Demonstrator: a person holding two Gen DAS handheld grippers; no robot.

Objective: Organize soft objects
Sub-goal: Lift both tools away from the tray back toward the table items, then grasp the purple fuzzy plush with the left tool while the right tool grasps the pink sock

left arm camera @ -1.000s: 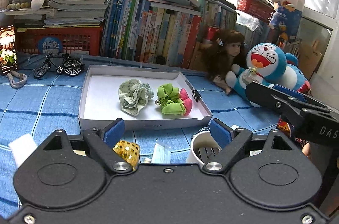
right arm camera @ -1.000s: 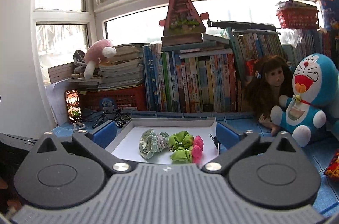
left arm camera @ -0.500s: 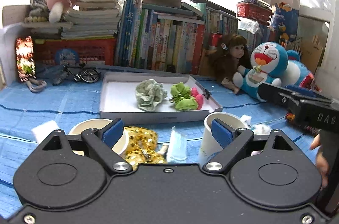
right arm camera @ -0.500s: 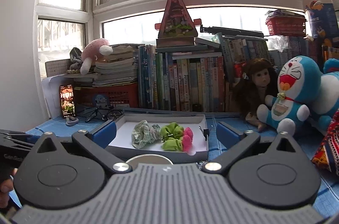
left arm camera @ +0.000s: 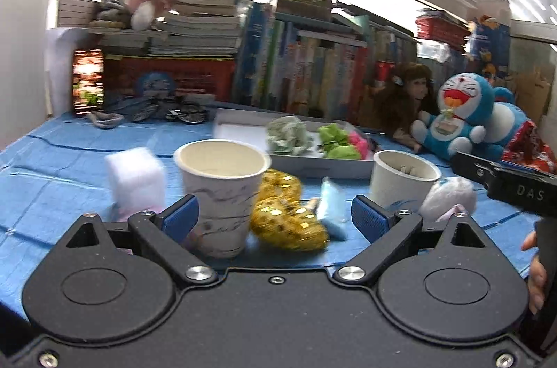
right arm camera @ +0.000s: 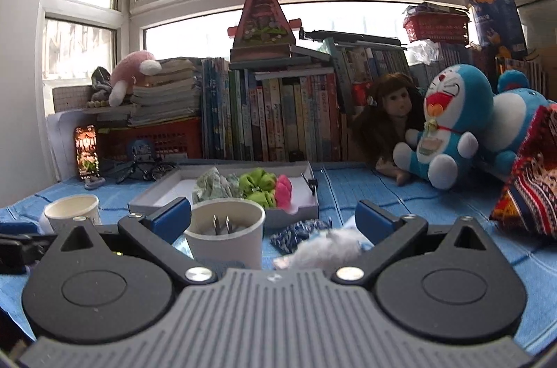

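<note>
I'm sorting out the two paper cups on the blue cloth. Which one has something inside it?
The plain white cup, in front of the white tray: metal prongs show inside it. The marbled cup beside the gold scrunchie looks empty.

You have a gold sequined scrunchie [left arm camera: 289, 215] lying beside the marbled paper cup [left arm camera: 222, 197], with a pale blue one [left arm camera: 329, 211] touching it. A white fluffy one [left arm camera: 449, 197] lies right of the second cup [left arm camera: 400, 182]. Behind, green [right arm camera: 259, 185], pink [right arm camera: 283, 190] and pale floral [right arm camera: 212, 187] scrunchies rest in the white tray [right arm camera: 292, 213].
</note>
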